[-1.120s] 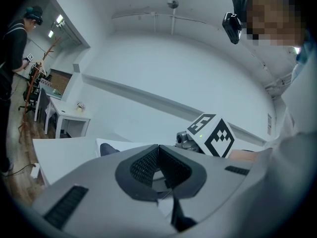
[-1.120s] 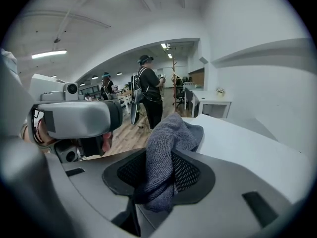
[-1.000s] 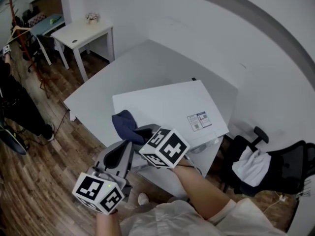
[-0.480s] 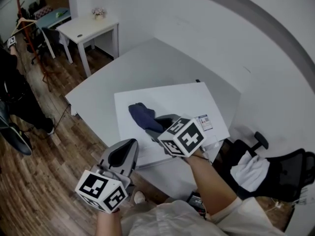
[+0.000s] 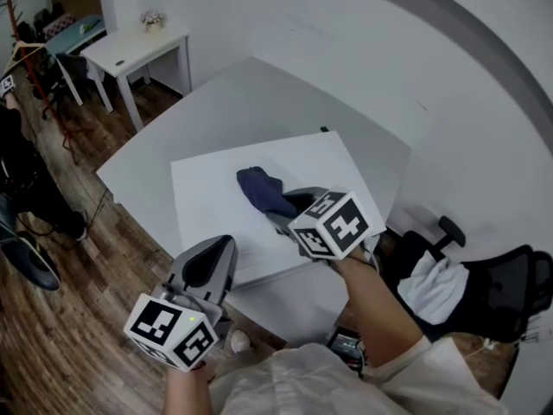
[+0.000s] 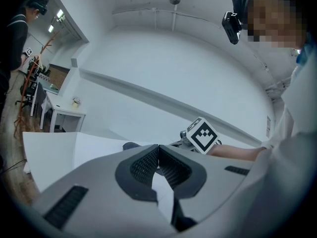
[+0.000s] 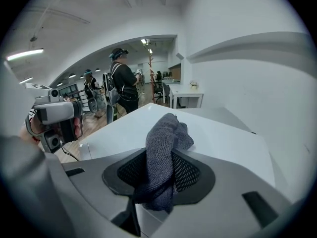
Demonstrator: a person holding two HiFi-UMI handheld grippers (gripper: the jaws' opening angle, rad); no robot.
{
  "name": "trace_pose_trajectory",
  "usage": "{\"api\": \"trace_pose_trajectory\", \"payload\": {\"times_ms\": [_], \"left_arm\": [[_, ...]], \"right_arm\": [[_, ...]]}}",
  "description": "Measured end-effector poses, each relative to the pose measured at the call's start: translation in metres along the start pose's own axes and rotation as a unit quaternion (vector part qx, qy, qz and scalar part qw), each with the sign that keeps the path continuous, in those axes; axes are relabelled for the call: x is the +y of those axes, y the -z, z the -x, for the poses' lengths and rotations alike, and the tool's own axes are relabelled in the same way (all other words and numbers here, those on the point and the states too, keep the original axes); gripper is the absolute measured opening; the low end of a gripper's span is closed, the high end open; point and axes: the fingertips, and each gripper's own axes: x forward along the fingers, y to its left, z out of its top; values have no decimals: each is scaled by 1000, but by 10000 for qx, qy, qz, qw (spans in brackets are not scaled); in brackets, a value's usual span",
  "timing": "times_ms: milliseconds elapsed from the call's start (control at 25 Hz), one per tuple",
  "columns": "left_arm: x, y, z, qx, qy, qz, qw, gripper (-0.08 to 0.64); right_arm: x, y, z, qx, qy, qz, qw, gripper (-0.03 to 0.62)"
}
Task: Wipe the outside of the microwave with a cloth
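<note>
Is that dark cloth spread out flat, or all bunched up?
Bunched up. The cloth is a crumpled wad, folded over itself and pinched in the right tongs, over the white microwave.

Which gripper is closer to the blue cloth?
Right. The right gripper is clamped on the cloth atop the microwave; the left gripper, shut and empty, is by the microwave's near edge, apart from the cloth.
</note>
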Motion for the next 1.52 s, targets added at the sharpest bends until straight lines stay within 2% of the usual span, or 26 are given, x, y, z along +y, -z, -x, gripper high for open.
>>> {"api": "trace_pose_trajectory", "payload": {"times_ms": [520, 880, 1280, 1520], "left_arm": [[-37, 17, -53, 264, 152, -33, 9995, 3], [-52, 24, -84, 287, 190, 26, 9994, 3], [-48, 26, -94, 108, 26, 197, 9997, 3], [-40, 21, -89, 40, -112, 227, 9997, 3]], "right_arm": [[-94, 53, 60, -65, 388, -545, 9977, 163], [-159, 83, 94, 52, 896, -807, 9927, 163], [-197, 77, 87, 203, 1209, -825, 9890, 163], [-215, 57, 68, 369, 1451, -756, 9858, 163]]}}
